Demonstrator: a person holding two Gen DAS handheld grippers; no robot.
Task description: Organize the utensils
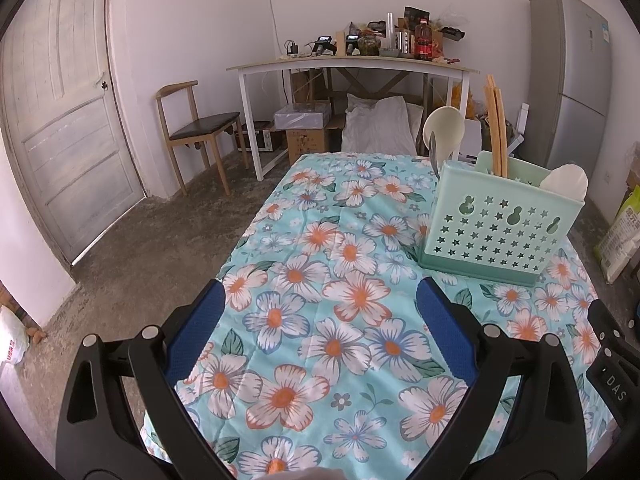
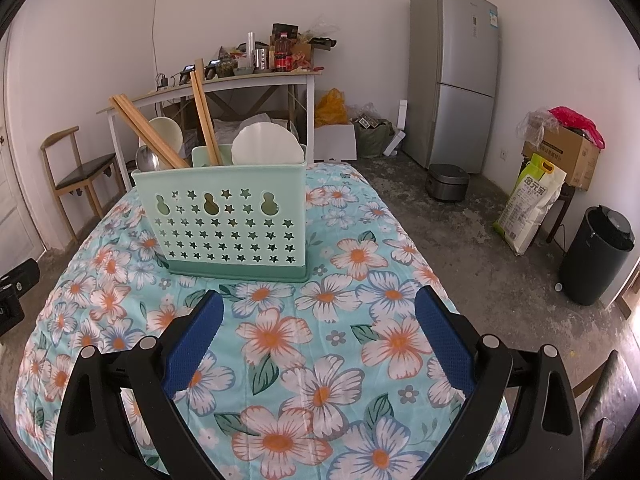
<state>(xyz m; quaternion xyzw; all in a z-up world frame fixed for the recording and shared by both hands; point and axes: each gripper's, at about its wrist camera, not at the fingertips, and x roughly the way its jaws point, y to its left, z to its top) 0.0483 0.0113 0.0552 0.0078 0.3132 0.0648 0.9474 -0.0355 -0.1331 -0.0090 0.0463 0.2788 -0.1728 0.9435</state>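
Both grippers — left (image 1: 320, 300), right (image 2: 319, 304) — gape empty; utensils upright in green caddy (image 2: 224, 216).

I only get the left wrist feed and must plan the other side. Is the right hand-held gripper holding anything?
Observer: No. The right hand-held gripper is open and empty above the floral tablecloth.
Operator: How do the chopsticks sit?
Observer: One chopstick pair leans far left; a second pair stands nearly upright in the green caddy.
Operator: Anything on the floor right of the table?
Observer: A black bin and a rice cooker.
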